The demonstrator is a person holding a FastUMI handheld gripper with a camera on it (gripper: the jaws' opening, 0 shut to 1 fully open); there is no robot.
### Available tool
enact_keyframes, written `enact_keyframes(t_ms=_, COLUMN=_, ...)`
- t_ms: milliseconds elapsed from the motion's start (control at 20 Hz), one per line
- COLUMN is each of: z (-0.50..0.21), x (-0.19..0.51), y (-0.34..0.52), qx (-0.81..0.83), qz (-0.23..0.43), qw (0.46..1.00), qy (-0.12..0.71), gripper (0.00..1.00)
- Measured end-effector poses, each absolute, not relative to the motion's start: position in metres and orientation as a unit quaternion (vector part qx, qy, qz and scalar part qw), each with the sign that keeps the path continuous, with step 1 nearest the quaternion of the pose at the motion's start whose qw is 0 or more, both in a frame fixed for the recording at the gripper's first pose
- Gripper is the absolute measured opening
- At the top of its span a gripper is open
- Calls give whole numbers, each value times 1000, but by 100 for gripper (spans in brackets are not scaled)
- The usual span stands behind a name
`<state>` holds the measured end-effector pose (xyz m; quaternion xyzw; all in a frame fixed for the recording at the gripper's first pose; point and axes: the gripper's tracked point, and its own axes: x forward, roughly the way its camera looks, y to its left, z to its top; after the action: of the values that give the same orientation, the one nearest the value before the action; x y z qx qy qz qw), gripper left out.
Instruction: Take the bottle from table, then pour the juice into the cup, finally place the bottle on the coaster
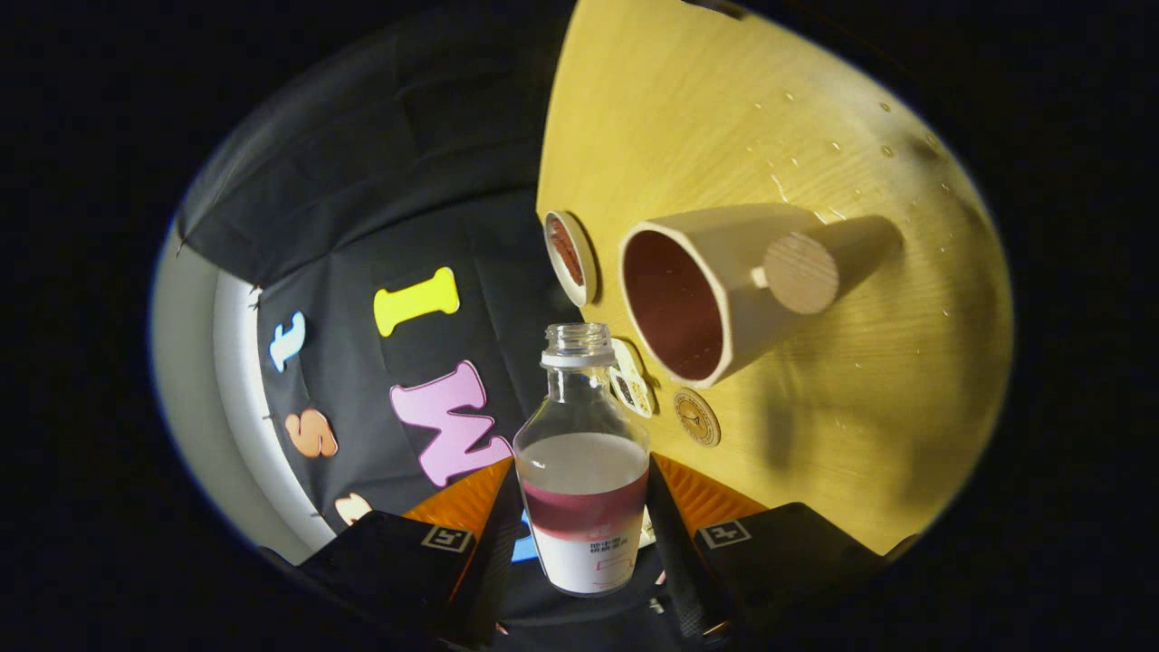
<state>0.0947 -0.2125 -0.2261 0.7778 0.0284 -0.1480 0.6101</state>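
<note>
Now hand-held gripper [584,530] clasps bottle [584,471]

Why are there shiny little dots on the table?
Small drops lie scattered on the table beyond the cup, like splashed liquid. The tongs are shut on the uncapped bottle, its neck aimed toward the cup.

Gripper-mounted fisheye — rolled sideways, looking along the jaws, table [815,109] near.
</note>
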Motion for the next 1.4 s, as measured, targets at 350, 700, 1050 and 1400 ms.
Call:
enact_keyframes(t_ms=350, z=-189, x=99, y=-220, qx=574, qz=-163, qw=802, qy=-17, gripper=75)
enact_keyframes(t_ms=700, z=-144, x=88, y=-223, qx=340, qz=-208, qw=916, qy=-37, gripper=75)
enact_keyframes(t_ms=1050, z=-75, x=122, y=-169, qx=78, qz=-187, qw=979, qy=-16, gripper=75)
enact_keyframes(t_ms=1400, z=-65, x=183, y=-124, qx=-9, qz=-186, qw=980, qy=-64, gripper=75)
